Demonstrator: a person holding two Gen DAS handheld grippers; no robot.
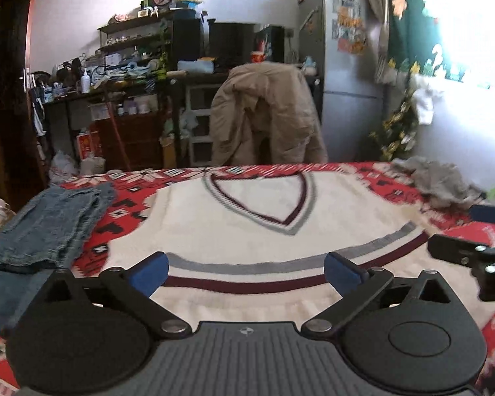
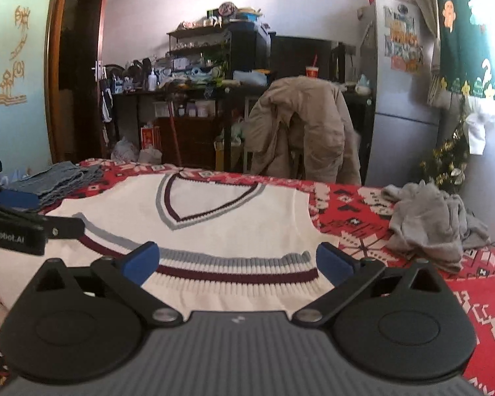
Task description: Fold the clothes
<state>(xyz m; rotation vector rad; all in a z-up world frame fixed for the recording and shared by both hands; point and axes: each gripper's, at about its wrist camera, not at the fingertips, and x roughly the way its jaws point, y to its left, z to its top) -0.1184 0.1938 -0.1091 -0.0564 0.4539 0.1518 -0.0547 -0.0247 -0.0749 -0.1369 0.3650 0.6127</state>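
A white knit vest [image 1: 234, 231] [image 2: 214, 231] with grey and maroon stripes at its V-neck and hem lies flat on the red patterned cloth, hem toward me. My left gripper [image 1: 246, 272] hovers over the hem's left part, jaws wide open, blue pads [image 1: 151, 272] apart with nothing between them. My right gripper [image 2: 237, 264] stands open the same way over the hem's right part, and it also shows at the right edge of the left wrist view [image 1: 472, 257]. The left gripper shows at the left edge of the right wrist view [image 2: 16, 227].
Folded jeans [image 1: 46, 227] [image 2: 56, 178] lie left of the vest. A crumpled grey garment [image 1: 442, 181] [image 2: 429, 221] sits at the right. Beyond the table's far edge a chair holds a beige coat [image 1: 267, 115] [image 2: 300, 125], with cluttered shelves [image 1: 132, 49] and a fridge [image 1: 343, 66] behind.
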